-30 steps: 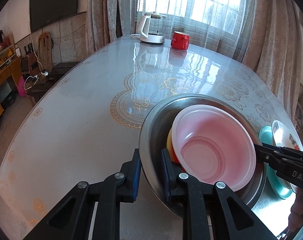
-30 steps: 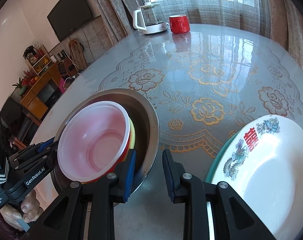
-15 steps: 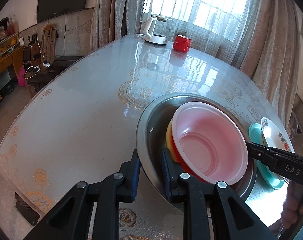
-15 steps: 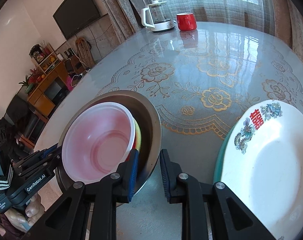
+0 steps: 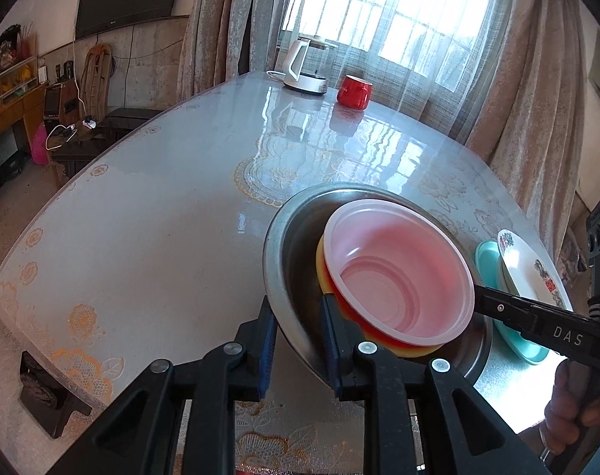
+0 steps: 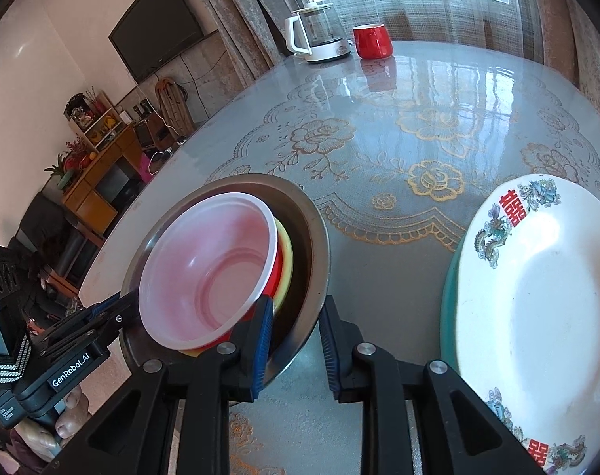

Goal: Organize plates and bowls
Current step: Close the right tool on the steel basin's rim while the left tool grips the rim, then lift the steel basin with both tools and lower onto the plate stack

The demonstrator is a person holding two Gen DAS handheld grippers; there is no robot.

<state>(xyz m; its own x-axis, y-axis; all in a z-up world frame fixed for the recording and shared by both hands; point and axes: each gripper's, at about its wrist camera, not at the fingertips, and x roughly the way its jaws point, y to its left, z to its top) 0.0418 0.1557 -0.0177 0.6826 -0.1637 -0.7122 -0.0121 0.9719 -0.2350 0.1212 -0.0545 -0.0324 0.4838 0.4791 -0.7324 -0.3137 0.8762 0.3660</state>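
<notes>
Keep your left gripper and right gripper each pinching opposite rims of the steel basin level above the table, so its stacked pink bowl stays nested beside the plates.

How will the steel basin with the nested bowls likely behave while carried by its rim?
The steel basin, clamped at opposite rim edges by the left gripper and right gripper, looks stiff and probably slippery. The pink bowl sits tilted, so it may shift.
</notes>
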